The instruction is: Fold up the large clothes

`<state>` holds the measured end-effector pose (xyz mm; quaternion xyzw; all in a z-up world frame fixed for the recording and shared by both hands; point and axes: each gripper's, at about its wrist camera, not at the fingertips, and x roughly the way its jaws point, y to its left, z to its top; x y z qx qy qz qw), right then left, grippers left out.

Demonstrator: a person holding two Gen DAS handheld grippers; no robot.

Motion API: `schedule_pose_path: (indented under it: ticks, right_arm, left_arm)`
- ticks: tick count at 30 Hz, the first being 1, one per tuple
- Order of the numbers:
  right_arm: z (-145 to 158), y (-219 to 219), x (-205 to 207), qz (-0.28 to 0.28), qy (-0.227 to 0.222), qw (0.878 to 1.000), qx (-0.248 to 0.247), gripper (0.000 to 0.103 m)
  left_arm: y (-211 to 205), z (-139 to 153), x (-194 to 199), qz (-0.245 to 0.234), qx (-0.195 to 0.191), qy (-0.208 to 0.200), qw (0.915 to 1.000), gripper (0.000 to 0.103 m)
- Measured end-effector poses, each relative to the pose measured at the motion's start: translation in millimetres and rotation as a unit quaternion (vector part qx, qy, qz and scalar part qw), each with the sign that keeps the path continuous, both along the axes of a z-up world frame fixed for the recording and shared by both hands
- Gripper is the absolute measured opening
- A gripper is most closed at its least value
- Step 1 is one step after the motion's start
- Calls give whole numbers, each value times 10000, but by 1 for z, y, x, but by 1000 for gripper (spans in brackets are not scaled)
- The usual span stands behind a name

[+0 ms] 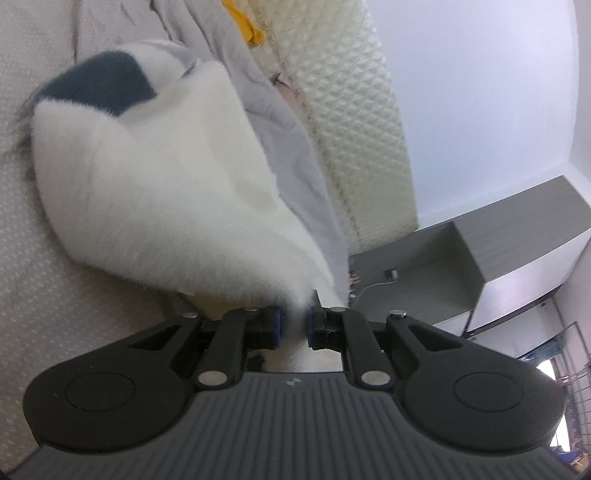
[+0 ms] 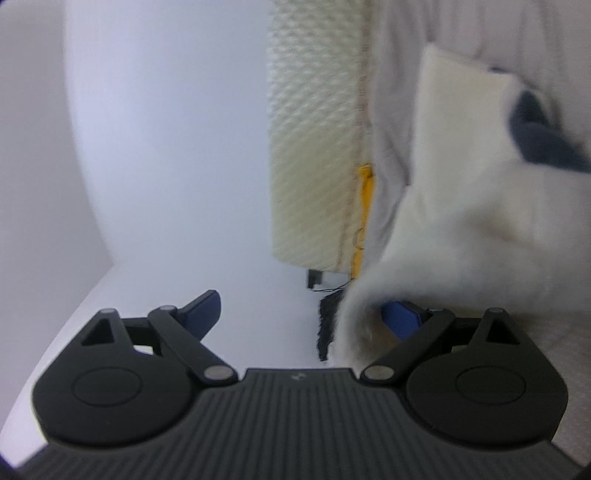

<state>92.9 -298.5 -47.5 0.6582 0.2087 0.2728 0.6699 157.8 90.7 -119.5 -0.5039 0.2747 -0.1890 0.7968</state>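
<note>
A white fluffy fleece garment [image 1: 147, 177] with a dark blue patch [image 1: 99, 81] lies bunched on a beige patterned surface [image 1: 37, 277]. My left gripper [image 1: 293, 321] is shut on the garment's near edge, with white pile pinched between the blue pads. In the right wrist view the same garment [image 2: 461, 221] fills the right side, its blue patch [image 2: 543, 144] at the top. My right gripper [image 2: 301, 306] stands wide open. A fold of the fleece drapes over its right finger [image 2: 402, 319] and partly hides it. Its left finger [image 2: 201, 310] is bare.
A cream quilted mattress [image 1: 351, 110] [image 2: 314, 147] stands upright against the white wall. Grey cloth [image 1: 295, 147] [image 2: 388, 110] and a yellow item [image 1: 251, 26] [image 2: 365, 195] lie beside it. A grey shelf unit [image 1: 461, 266] is at the right. A dark fuzzy strip [image 2: 325, 332] hangs by the fleece.
</note>
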Motion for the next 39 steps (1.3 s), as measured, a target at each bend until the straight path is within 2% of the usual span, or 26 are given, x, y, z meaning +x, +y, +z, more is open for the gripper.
schedule_pose_path:
  ticks: [5,9,16,17,19,21,22,24,27,29,35,38,39]
  right_arm:
    - [-10,2,-1,129,446,9986,-250,96]
    - [-14,15,5,290,774,9945,-642,96]
    - [-25,37,2,554,1292,9759,-1667,95]
    - [-26,40,4,585,1344,9724,-1818,95]
    - [-30,47,5,644,1452,9653,-2071,84]
    - [-33,51,6,685,1560,9597,-2237,79]
    - [-33,50,5,662,1584,9584,-2280,77]
    - [-30,49,6,598,1599,9563,-2372,74]
    - [-28,49,10,584,1559,9560,-2416,62]
    - [-27,50,11,580,1554,9565,-2400,60]
    - [-31,61,16,933,1464,9554,-2391,60]
    - [-30,67,21,931,1428,9512,-2571,59]
    - [-29,66,23,945,1372,9515,-2587,47]
  left_arm:
    - [0,-10,6,16,36,283,9996,14]
    - [-2,-14,10,21,143,431,9990,15]
    - [-8,-19,17,21,465,681,9966,20]
    - [-9,-19,18,35,528,715,9960,22]
    - [-10,-20,20,92,669,775,9947,31]
    - [-8,-21,20,163,783,857,9931,50]
    - [-7,-22,21,213,830,912,9921,53]
    - [-2,-26,20,298,644,998,9925,64]
    - [12,-37,22,518,-15,1101,9926,64]
    - [18,-43,23,622,-320,1119,9913,64]
    - [23,-41,16,731,-442,943,9919,65]
    - [25,-46,12,769,-474,1047,9904,68]
    - [24,-47,13,760,-486,1099,9898,70]
